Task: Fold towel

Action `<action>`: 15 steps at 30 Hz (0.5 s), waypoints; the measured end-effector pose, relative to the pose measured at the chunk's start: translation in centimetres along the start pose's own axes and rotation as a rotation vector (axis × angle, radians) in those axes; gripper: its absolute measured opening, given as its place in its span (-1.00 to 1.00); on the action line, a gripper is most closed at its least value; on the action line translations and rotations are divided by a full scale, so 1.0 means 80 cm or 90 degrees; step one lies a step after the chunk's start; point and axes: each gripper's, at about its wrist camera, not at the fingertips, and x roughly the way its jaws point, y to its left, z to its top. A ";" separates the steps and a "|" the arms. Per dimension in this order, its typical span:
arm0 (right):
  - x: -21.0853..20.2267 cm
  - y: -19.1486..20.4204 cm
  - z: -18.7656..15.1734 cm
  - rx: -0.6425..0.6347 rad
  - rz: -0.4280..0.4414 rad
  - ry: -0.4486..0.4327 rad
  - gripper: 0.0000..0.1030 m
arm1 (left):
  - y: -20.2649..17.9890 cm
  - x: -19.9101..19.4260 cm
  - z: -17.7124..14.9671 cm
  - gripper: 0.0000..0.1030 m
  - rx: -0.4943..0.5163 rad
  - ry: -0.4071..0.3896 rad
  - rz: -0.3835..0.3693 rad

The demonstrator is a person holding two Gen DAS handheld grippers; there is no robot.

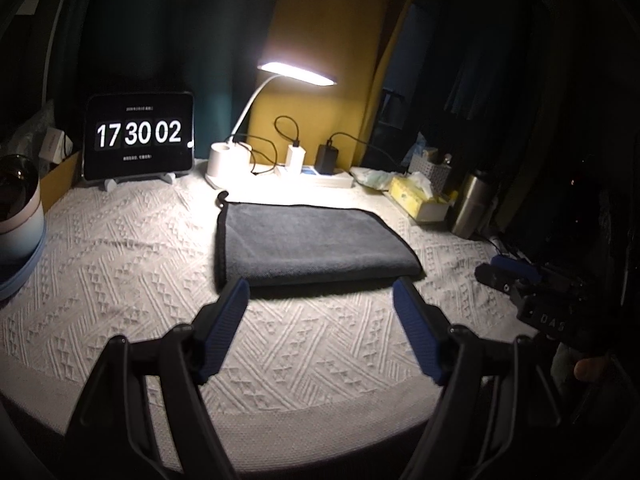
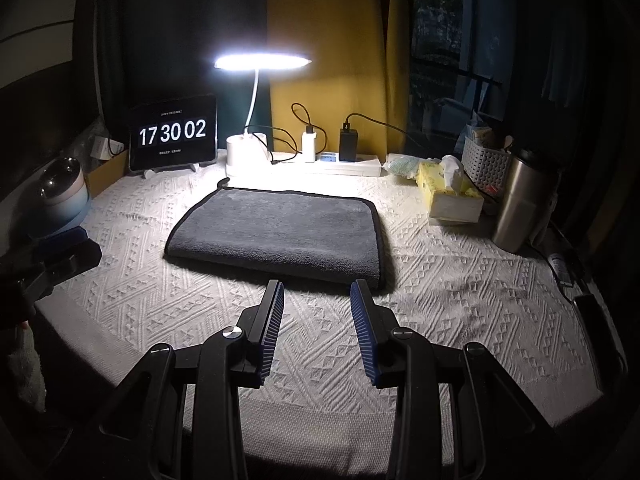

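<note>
A dark grey towel (image 1: 308, 244) with black edging lies folded flat on the white textured tablecloth (image 1: 120, 280); it also shows in the right wrist view (image 2: 276, 236). My left gripper (image 1: 322, 290) is open and empty, its blue-padded fingers just in front of the towel's near edge. My right gripper (image 2: 318, 286) is open and empty, also just short of the towel's near edge. The right gripper shows at the right of the left wrist view (image 1: 516, 276), and the left gripper at the left of the right wrist view (image 2: 60, 256).
A lit desk lamp (image 2: 262, 62), a tablet clock (image 2: 173, 134), a power strip with chargers (image 2: 344, 162), a tissue box (image 2: 448, 192), a white basket (image 2: 486, 164) and a steel bottle (image 2: 520, 200) line the back and right. A round container (image 2: 64, 196) stands at left.
</note>
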 end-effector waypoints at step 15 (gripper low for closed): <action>-0.060 0.009 0.003 -0.007 -0.013 -0.058 -0.28 | -0.009 -0.055 0.007 0.48 0.015 -0.075 0.002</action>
